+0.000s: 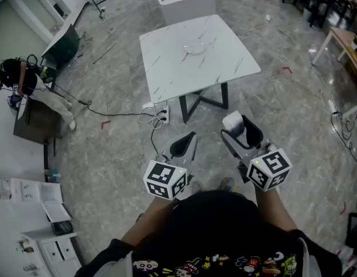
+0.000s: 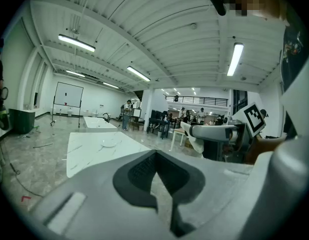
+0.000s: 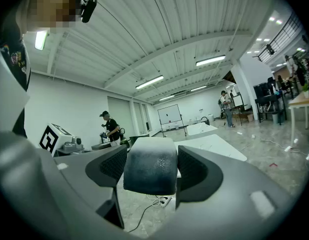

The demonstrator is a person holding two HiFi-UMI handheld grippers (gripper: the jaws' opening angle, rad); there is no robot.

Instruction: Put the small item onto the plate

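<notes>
White-topped small item (image 3: pixel 150 165) in the grip, not yet over the table (image 1: pixel 167 74): carrying step.
Right gripper (image 1: pixel 239 128) has its jaws set wide and clamped on either side of the soft-looking block, which is whitish above and dark grey below. The left gripper (image 1: pixel 187 140) has its jaws together with nothing between them. The plate (image 1: pixel 195 46) lies near the far middle of the marble table, well apart from both grippers, and the person stands short of the near edge. The next move probably calls for stepping up, reaching the right gripper over the plate, lowering it and only then parting the jaws.
</notes>
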